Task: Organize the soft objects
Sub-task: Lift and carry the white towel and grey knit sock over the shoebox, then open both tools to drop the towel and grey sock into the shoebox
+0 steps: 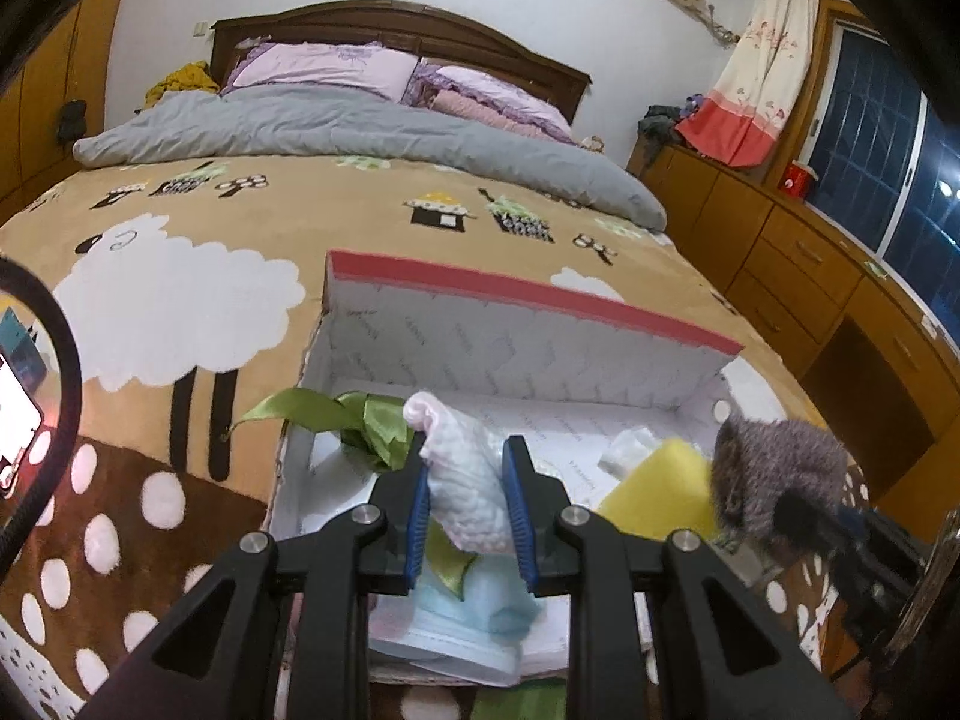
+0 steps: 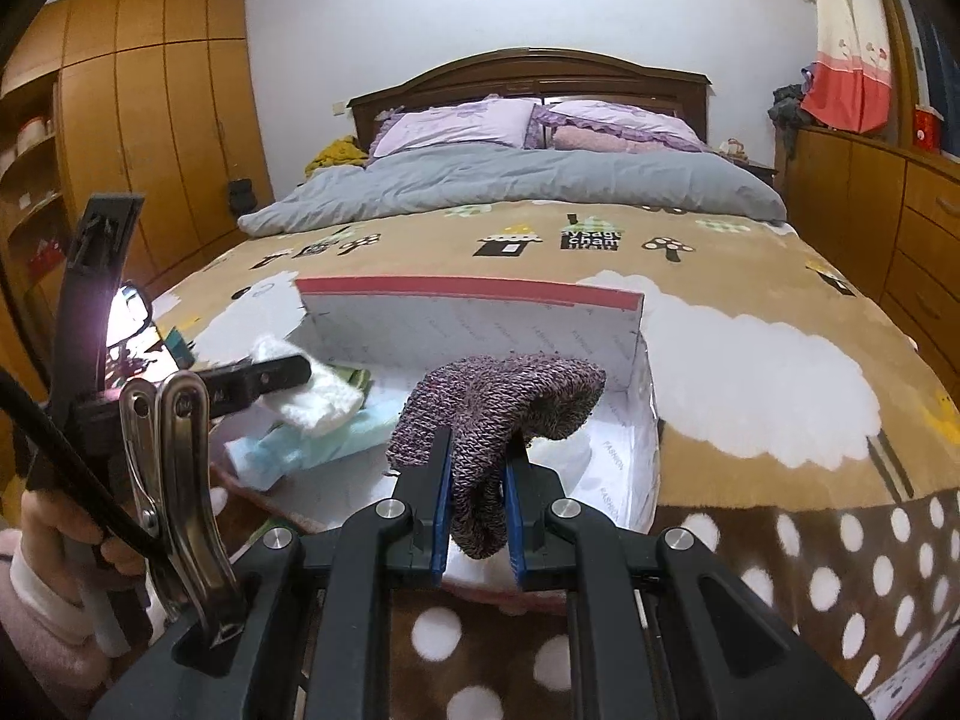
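Note:
A white open box (image 1: 516, 348) with a red-edged lid stands on the bed blanket; it also shows in the right wrist view (image 2: 468, 324). My left gripper (image 1: 468, 498) is shut on a white knitted piece (image 1: 468, 492) and holds it over the box's left part. My right gripper (image 2: 477, 486) is shut on a purple-grey knitted sock (image 2: 498, 408) over the box's near right part; the sock also shows in the left wrist view (image 1: 774, 474). In the box lie a light blue cloth (image 1: 468, 618), a green ribbon (image 1: 366, 420) and a yellow sponge (image 1: 666, 492).
The box sits on a tan blanket with sheep and white dots (image 2: 750, 360). A grey duvet (image 2: 510, 180) and lilac pillows lie at the bed's head. Wooden drawers (image 1: 798, 264) run along the right, wardrobes (image 2: 150, 120) along the left. A phone clamp (image 2: 102, 276) stands at left.

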Motion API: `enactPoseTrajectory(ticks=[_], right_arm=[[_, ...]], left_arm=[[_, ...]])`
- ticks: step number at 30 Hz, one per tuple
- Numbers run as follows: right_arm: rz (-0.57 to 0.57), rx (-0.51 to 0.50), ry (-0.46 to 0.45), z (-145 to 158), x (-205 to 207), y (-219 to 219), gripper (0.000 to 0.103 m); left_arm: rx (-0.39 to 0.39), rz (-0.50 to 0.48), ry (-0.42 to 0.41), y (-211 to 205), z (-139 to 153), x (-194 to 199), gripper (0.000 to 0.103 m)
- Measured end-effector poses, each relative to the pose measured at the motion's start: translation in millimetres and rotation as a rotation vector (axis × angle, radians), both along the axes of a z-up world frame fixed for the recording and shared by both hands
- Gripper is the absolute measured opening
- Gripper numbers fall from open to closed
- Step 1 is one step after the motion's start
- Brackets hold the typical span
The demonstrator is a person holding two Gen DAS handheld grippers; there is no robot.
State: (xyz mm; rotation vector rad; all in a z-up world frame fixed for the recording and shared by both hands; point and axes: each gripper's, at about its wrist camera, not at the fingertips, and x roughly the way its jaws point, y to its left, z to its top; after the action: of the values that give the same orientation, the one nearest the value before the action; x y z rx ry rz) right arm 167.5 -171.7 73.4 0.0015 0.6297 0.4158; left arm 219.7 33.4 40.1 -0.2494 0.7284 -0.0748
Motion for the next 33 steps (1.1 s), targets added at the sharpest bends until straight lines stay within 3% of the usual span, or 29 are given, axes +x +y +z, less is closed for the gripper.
enactPoseTrajectory(ticks=[9, 14, 30, 33], right_arm=[[-0.028, 0.004, -0.051, 2.3, 13.9, -2.3, 0.016], [-0.034, -0.013, -0.068, 9.1, 25.8, -0.9, 0.016], [-0.067, -0.047, 0.055, -33.3, 61.2, 1.9, 0.016], [-0.069, -0.043, 0.045, -32.8, 58.8, 0.0, 0.022]], left_arm=[[0.023, 0.014, 0.08, -2.2, -28.7, 14.0, 0.024], [0.033, 0.017, 0.078, -2.5, -32.3, 13.5, 0.024], [0.028, 0.028, 0.082, 0.0, -33.5, 12.3, 0.028], [0.024, 0.022, 0.081, 0.3, -31.5, 10.8, 0.033]])
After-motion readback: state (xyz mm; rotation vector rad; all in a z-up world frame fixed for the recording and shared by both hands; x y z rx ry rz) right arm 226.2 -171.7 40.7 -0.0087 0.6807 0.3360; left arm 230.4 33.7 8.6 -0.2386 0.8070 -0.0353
